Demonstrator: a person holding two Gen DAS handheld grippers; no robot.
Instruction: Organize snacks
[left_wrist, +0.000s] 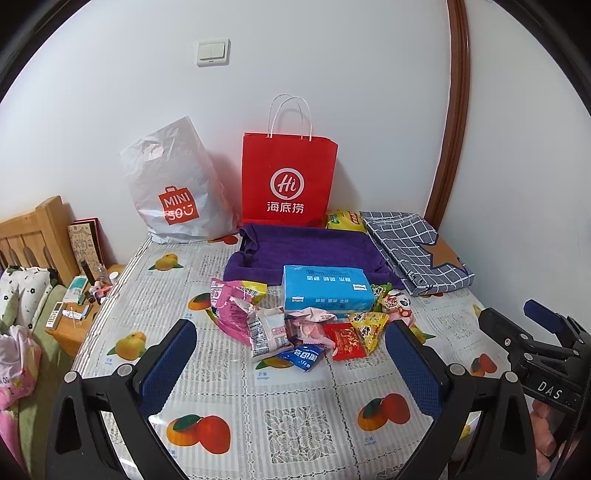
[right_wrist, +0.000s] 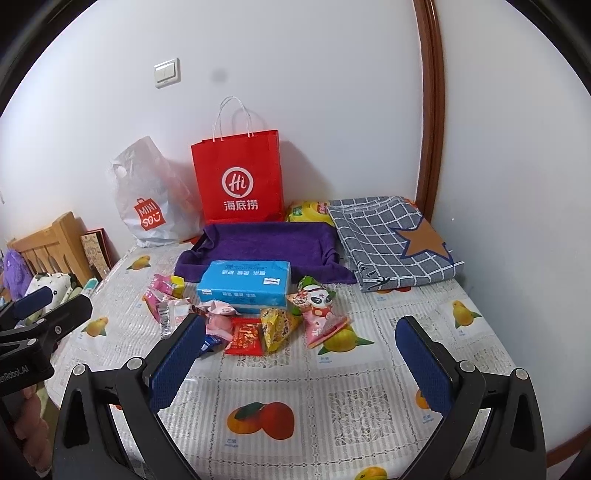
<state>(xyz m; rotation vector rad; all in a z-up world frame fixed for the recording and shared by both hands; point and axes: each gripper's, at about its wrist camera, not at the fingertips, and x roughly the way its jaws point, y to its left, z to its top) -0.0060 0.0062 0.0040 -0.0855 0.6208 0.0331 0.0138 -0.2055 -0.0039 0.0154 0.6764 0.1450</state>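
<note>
A heap of small snack packets (left_wrist: 295, 325) lies mid-table, also in the right wrist view (right_wrist: 255, 325): a red packet (left_wrist: 345, 341), a yellow triangular one (right_wrist: 277, 326), a blue one (left_wrist: 304, 356), pink ones (left_wrist: 229, 299) and a panda packet (right_wrist: 317, 299). Behind them sits a blue tissue pack (left_wrist: 327, 288) on a purple towel (left_wrist: 303, 251). My left gripper (left_wrist: 291, 358) is open and empty just in front of the heap. My right gripper (right_wrist: 301, 354) is open and empty, near the heap's front right.
A red Haidilao paper bag (left_wrist: 288, 177) and a white Miniso plastic bag (left_wrist: 173, 188) stand against the back wall. A folded grey checked cloth (left_wrist: 413, 243) and a yellow packet (left_wrist: 345, 219) lie back right. A cluttered nightstand (left_wrist: 81, 306) stands left of the table.
</note>
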